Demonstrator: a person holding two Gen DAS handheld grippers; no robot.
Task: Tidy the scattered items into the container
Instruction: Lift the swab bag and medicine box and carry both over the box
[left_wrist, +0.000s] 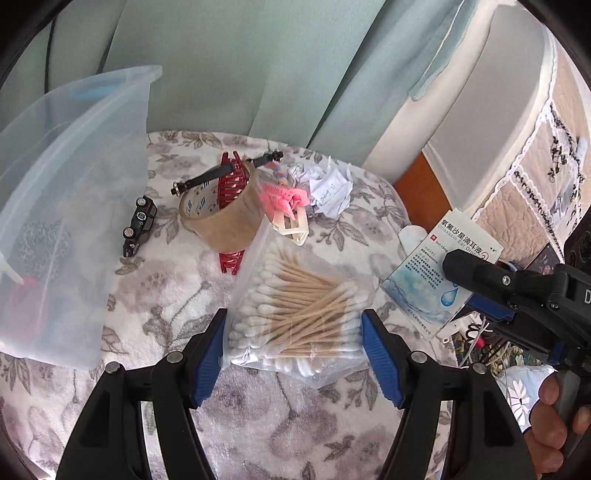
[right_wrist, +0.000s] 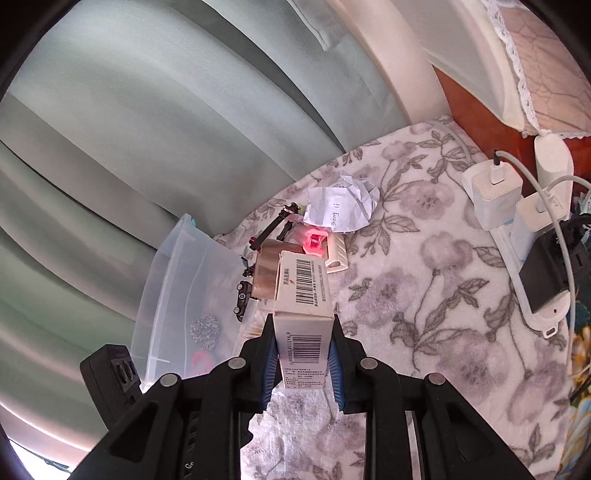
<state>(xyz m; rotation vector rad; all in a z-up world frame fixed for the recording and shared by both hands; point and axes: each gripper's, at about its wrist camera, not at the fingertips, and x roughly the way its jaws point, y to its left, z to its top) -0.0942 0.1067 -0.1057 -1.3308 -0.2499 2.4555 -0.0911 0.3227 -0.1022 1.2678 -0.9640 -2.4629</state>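
Note:
My left gripper (left_wrist: 293, 334) is open, its blue pads either side of a clear bag of cotton swabs (left_wrist: 295, 314) that lies on the floral blanket (left_wrist: 258, 424). My right gripper (right_wrist: 302, 354) is shut on a white ear-drops box (right_wrist: 303, 295) and holds it above the blanket; the box also shows in the left wrist view (left_wrist: 439, 273). The translucent plastic container (left_wrist: 70, 206) stands at the left, with a few items inside; it also shows in the right wrist view (right_wrist: 177, 295).
Behind the swabs lie a roll of brown tape (left_wrist: 221, 214), a red hair claw (left_wrist: 231, 184), a black toy car (left_wrist: 139, 225), pink and white clips (left_wrist: 288, 206) and crumpled paper (left_wrist: 328, 188). A power strip with chargers (right_wrist: 517, 229) lies at the right. Curtains hang behind.

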